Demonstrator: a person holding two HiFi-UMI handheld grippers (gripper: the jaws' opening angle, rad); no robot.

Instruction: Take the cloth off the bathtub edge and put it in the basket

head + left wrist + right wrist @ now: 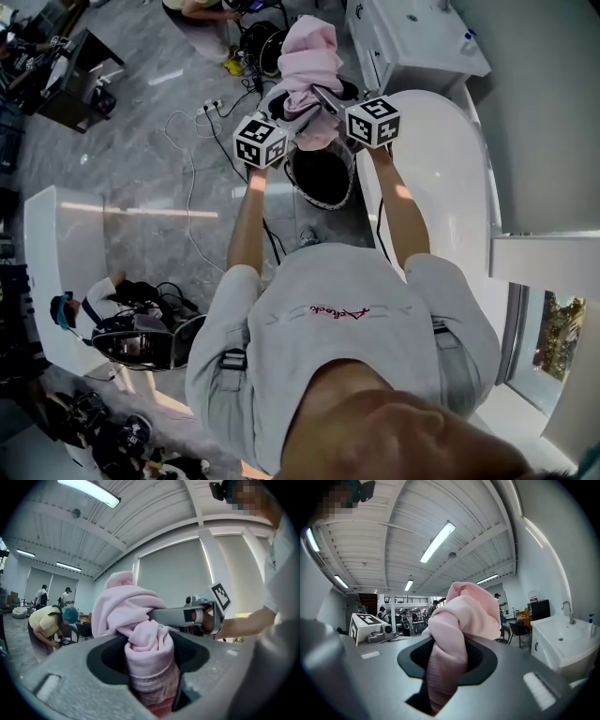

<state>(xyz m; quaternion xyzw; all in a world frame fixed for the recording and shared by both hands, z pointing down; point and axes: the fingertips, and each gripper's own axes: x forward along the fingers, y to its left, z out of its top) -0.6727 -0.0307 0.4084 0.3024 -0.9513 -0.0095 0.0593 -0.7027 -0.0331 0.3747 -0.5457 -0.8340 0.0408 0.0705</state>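
A pink cloth (312, 70) hangs bunched between my two grippers, lifted above the dark round basket (328, 201) on the floor. My left gripper (286, 111) is shut on one end of the cloth (140, 634). The cloth (457, 620) fills the jaws of my right gripper (326, 101), which is shut on the other end. Both point roughly level, close together, and the cloth hides their fingertips. The right gripper (197, 616) shows across the left gripper view. The white bathtub (441, 178) lies just right of the basket, with no cloth on the part of its edge that shows.
A white vanity with a sink (412, 42) stands beyond the tub. Cables (187, 169) trail over the grey floor left of the basket. A white counter (56, 272) stands at left, with a person (84, 309) and gear beside it. Another person (202, 9) crouches at the far side.
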